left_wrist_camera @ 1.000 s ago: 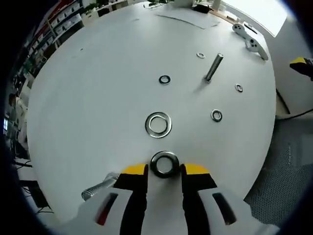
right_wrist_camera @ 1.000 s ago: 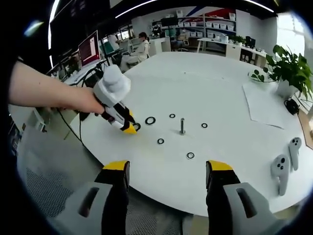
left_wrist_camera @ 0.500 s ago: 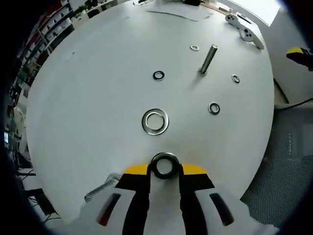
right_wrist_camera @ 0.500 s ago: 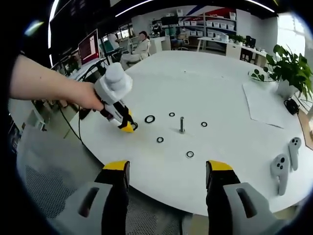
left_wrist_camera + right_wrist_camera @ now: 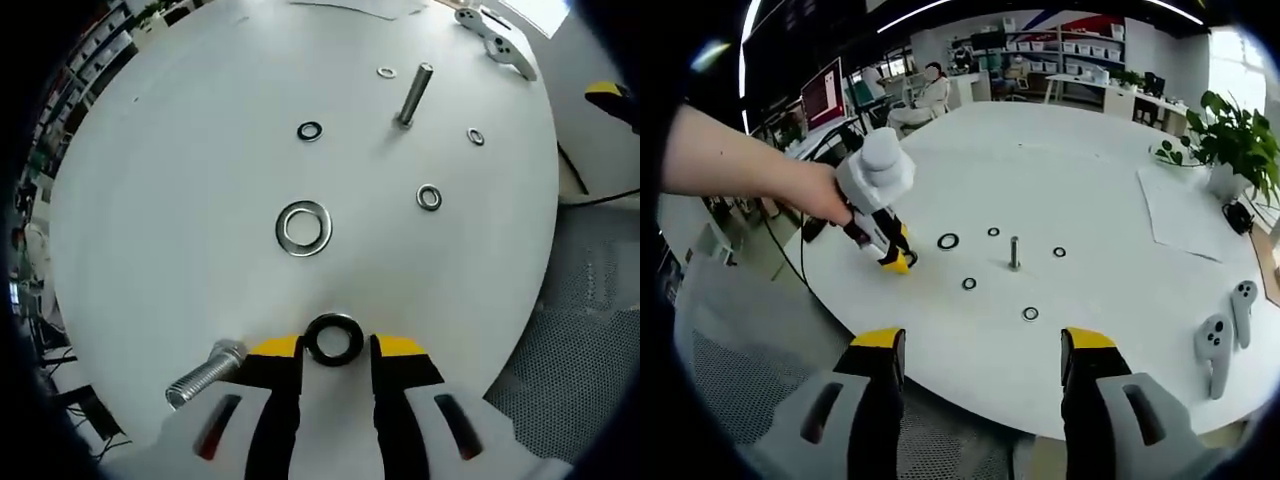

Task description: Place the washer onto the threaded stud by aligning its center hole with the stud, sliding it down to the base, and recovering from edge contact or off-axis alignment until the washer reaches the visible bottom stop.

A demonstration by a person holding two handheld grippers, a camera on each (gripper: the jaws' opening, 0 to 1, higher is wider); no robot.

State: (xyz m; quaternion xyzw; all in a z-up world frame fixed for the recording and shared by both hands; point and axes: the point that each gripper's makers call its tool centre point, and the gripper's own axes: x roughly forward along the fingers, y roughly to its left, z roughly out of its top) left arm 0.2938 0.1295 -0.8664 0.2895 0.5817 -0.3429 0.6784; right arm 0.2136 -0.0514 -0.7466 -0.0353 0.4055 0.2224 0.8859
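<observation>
Left gripper [image 5: 335, 345] is sitting low over the near edge of the round white table [image 5: 180, 200], its yellow-tipped jaws standing on either side of a dark washer [image 5: 334, 339]. The jaws look close against the washer's rim, but I cannot tell whether they are actually pinching it or merely bracketing it. The washer is lying near the table's edge, well apart from the threaded stud [image 5: 412, 96].

The stud is standing upright toward the far side of the table. Open white surface is lying between washer and stud, broken by a larger bright washer [image 5: 304, 228] just ahead of the jaws. Four smaller washers are ringing the stud: a dark one [image 5: 310, 131] to its left, a pale one [image 5: 386, 72] beyond it, one [image 5: 475, 136] to its right, one [image 5: 429, 197] nearer. A loose bolt [image 5: 203, 371] is lying on its side just left of the left gripper, by the rim. Two white controllers [image 5: 495, 40] are resting at the far edge.

Right gripper [image 5: 980, 345] is hanging off the table's near edge over the floor — jaws spread wide, nothing between them. In the right gripper view a hand [image 5: 815, 195] is holding the left gripper down at the table's left rim, the stud [image 5: 1014, 253] standing mid-table with clear room around it. A potted plant [image 5: 1230, 140] and a sheet of paper [image 5: 1185, 215] are sitting at the right.
</observation>
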